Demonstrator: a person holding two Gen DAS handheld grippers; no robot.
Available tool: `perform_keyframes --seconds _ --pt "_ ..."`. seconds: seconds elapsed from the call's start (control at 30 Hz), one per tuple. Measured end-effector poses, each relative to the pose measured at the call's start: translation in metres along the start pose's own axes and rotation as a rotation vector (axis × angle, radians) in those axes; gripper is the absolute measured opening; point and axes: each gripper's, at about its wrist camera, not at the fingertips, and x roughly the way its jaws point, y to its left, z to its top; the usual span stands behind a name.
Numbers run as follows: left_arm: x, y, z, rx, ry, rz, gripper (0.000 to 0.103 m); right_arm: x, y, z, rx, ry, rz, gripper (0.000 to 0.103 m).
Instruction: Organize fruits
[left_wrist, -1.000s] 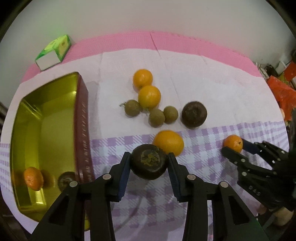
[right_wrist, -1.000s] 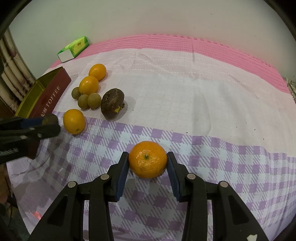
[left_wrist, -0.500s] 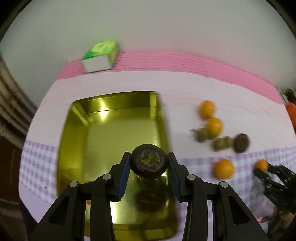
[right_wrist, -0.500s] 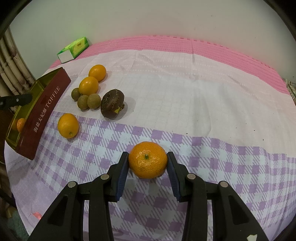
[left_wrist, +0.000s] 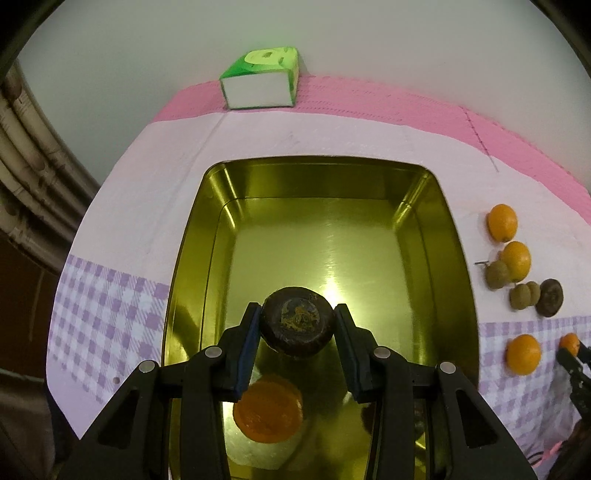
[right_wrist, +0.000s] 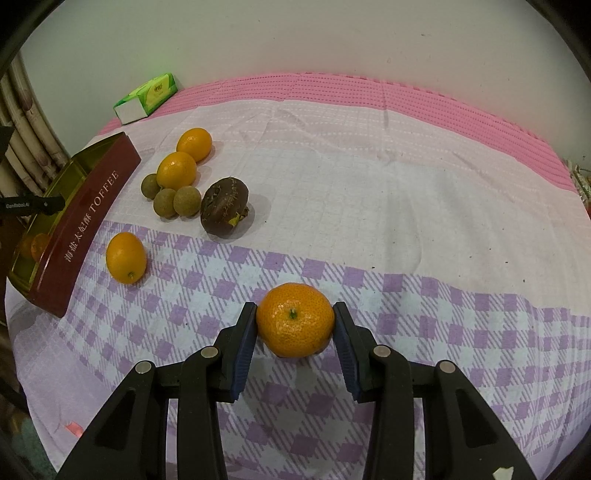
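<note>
Over the tin (left_wrist: 458, 258), left gripper (left_wrist: 297, 323) clamps a dark fruit (left_wrist: 297, 321), half-hiding an orange (left_wrist: 267, 410); right gripper (right_wrist: 295, 321) grips a tangerine (right_wrist: 295, 319).

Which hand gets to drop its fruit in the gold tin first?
Probably the left. The left gripper already holds the dark fruit above the tin. The right gripper grips the mandarin over the cloth, away from it.

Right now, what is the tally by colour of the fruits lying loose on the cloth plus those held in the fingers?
Orange: 4 (loose oranges; held orange in the right gripper)
Dark brown: 2 (loose dark fruit; held dark fruit in the left gripper)
Green-brown: 3 (small round fruits)
Total: 9
</note>
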Motion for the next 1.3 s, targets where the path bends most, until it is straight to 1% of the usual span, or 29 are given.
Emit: perform_keyframes --seconds 0.27,0.53,0.93,1.0,1.13,1.27,1.3 --pt "0.012 0.005 -0.001 0.006 0.017 0.018 0.041 -0.001 0.002 -0.001 -0.008 -0.002 -0.008 0.038" --pt "0.023 0.002 -0.004 0.026 0.052 0.032 0.041 0.000 0.004 -0.001 -0.013 -0.004 -0.016 0.038" --pt "0.028 0.000 -0.003 0.028 0.057 0.040 0.042 0.000 0.003 0.000 -0.015 -0.003 -0.018 0.038" --pt "0.029 0.000 -0.004 0.024 0.060 0.038 0.044 0.000 0.004 0.000 -0.014 -0.004 -0.018 0.038" --pt "0.025 0.000 -0.005 0.025 0.061 0.032 0.059 0.000 0.004 0.000 -0.013 -0.004 -0.018 0.038" --pt "0.018 -0.003 -0.004 0.039 0.041 0.031 0.065 0.000 0.004 0.001 -0.014 -0.008 -0.022 0.038" --pt "0.016 -0.003 -0.004 0.043 0.037 0.030 0.065 0.000 0.004 0.001 -0.014 -0.009 -0.023 0.038"
